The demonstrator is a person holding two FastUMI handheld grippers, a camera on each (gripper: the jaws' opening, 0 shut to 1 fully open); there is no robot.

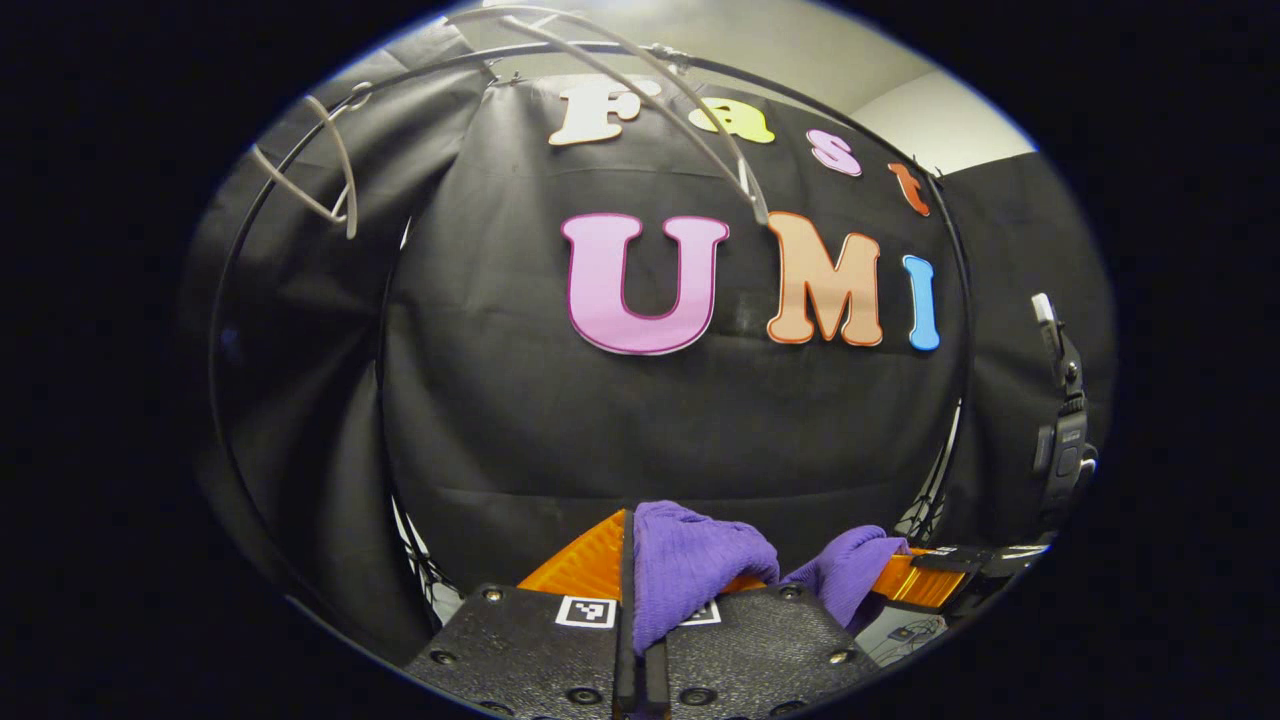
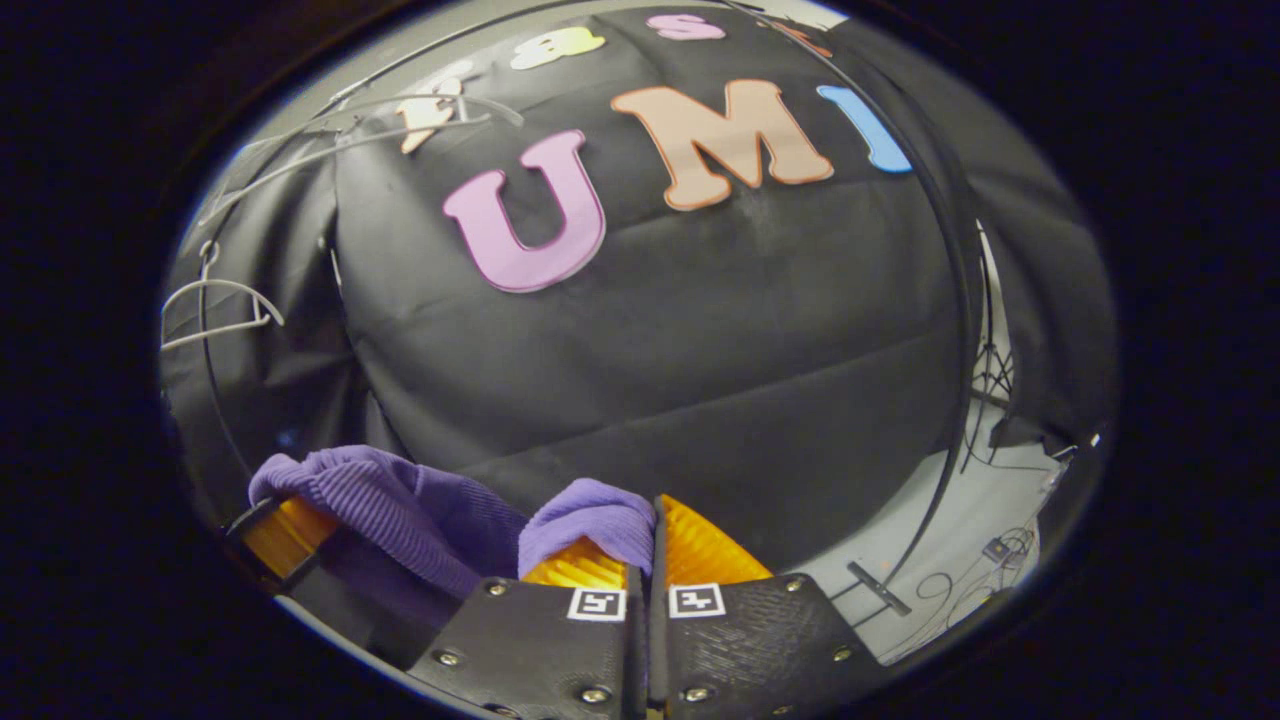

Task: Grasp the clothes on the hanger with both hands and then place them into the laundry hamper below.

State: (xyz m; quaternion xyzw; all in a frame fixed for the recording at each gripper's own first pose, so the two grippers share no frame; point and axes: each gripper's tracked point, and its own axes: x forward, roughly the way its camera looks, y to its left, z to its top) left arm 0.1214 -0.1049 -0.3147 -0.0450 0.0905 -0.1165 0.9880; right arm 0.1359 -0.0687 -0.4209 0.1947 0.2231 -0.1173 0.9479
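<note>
A purple ribbed garment [image 1: 690,570] bunches over my left gripper [image 1: 632,560], whose orange fingers [image 1: 585,565] are shut on the cloth. The same purple garment [image 2: 400,510] stretches across to my right gripper [image 2: 650,545], also shut on a fold of it. In the left gripper view the right gripper [image 1: 925,578] sits at the lower right with cloth in it. In the right gripper view the left gripper [image 2: 280,530] shows at the lower left under the cloth. An empty light hanger [image 1: 640,90] hangs on the rail above. The hamper is hidden.
A second empty hanger [image 1: 315,180] hangs at the left end of the black clothes rail [image 1: 230,300]. The same hanger [image 2: 215,305] shows at the left of the right gripper view. A device on a stand [image 1: 1065,430] is at the right. Cables lie on the pale floor [image 2: 980,540].
</note>
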